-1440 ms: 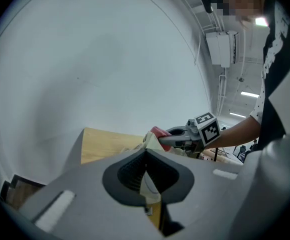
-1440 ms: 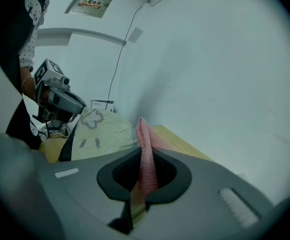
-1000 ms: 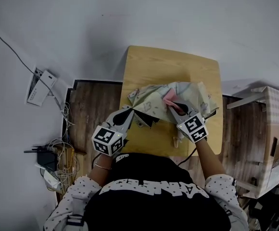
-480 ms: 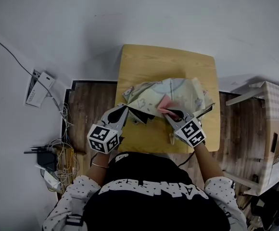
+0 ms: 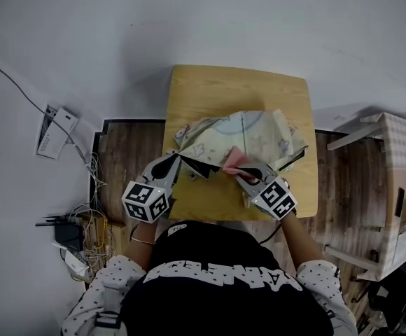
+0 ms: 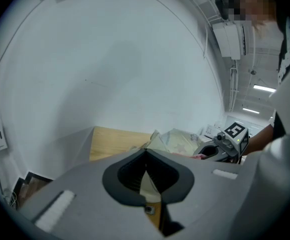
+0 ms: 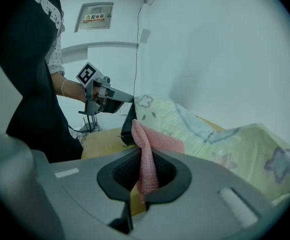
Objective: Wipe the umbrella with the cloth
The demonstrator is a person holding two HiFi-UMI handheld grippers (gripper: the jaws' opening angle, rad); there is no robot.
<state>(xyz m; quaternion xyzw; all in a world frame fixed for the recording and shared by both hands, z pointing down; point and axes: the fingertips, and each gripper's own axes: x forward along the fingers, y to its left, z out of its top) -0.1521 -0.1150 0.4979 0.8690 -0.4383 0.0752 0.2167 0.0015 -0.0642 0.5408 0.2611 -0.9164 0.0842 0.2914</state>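
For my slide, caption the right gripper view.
Right gripper pinching the pink cloth on the pale umbrella.

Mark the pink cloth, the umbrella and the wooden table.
pink cloth (image 7: 147, 159), right gripper view, strip pinched between the jaws.
umbrella (image 5: 248, 133), head view, pale canopy fabric.
wooden table (image 5: 238, 88), head view, bare far end of the top.

Umbrella (image 5: 252, 133) — pale yellow-green, star prints, blue arcs; cloth (image 5: 232, 161) pink, knit texture; table (image 5: 231, 89) light wood grain.
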